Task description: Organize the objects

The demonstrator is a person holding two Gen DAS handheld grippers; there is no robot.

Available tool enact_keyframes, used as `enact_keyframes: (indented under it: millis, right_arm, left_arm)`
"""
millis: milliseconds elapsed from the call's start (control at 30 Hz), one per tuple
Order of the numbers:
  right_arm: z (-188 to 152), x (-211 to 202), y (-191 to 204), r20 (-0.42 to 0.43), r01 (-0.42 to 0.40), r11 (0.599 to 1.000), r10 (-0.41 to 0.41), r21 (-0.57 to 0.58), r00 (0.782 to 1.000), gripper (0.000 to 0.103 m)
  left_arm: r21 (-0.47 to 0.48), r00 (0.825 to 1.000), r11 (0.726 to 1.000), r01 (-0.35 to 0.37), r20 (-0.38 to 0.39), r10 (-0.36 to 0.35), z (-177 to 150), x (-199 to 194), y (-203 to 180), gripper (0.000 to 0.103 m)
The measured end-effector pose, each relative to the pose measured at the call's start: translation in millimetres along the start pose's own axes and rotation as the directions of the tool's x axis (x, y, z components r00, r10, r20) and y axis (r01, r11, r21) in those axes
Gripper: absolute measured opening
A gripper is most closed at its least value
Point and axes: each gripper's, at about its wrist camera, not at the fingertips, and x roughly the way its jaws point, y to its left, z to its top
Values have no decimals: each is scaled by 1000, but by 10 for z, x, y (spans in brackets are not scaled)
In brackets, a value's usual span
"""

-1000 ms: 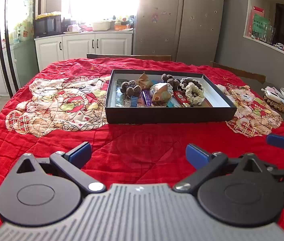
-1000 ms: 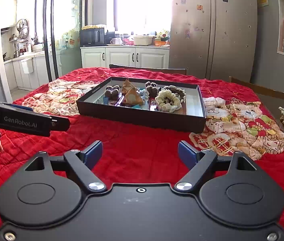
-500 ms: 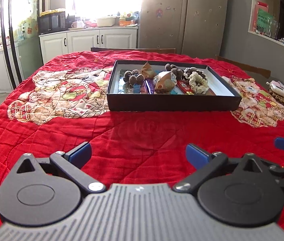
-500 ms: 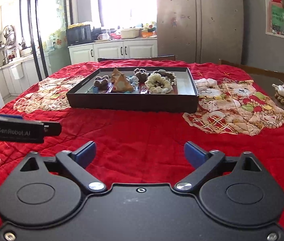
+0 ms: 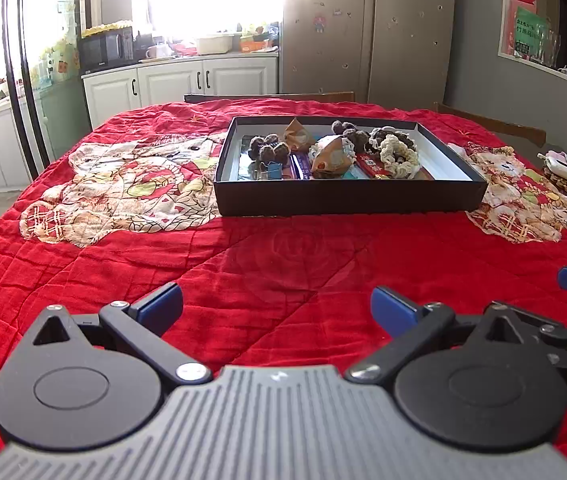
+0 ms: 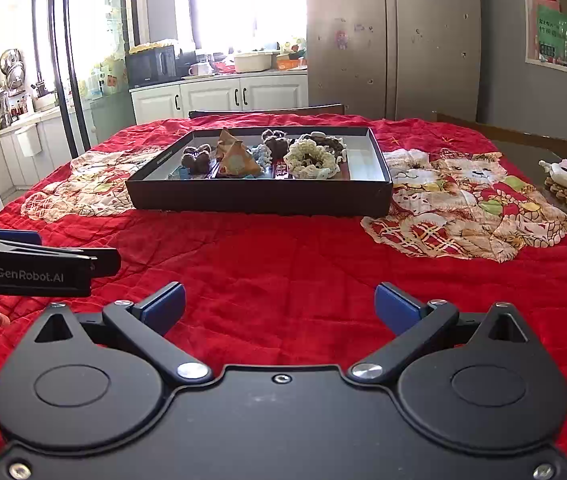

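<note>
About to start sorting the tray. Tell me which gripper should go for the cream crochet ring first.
Right, probably. The cream ring lies toward the tray's right half, nearer the right gripper, whose jaws are opening with nothing between them. The left gripper, open and empty too, sits further left.

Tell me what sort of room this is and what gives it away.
Most likely a home kitchen with a dining table: white cabinets under a cluttered counter, a microwave, a tall two-door fridge with magnets, and a table spread with a red quilt.
</note>
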Motion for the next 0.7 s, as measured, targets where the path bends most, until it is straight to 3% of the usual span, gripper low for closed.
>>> enact_keyframes:
  millis: [700]
  right_arm:
    - [-28,47,-25,-13,2,1000,-2,15,1000,101]
  left_arm:
    - [-15,1000,999,31,-4,-31,-13,19,-11,103]
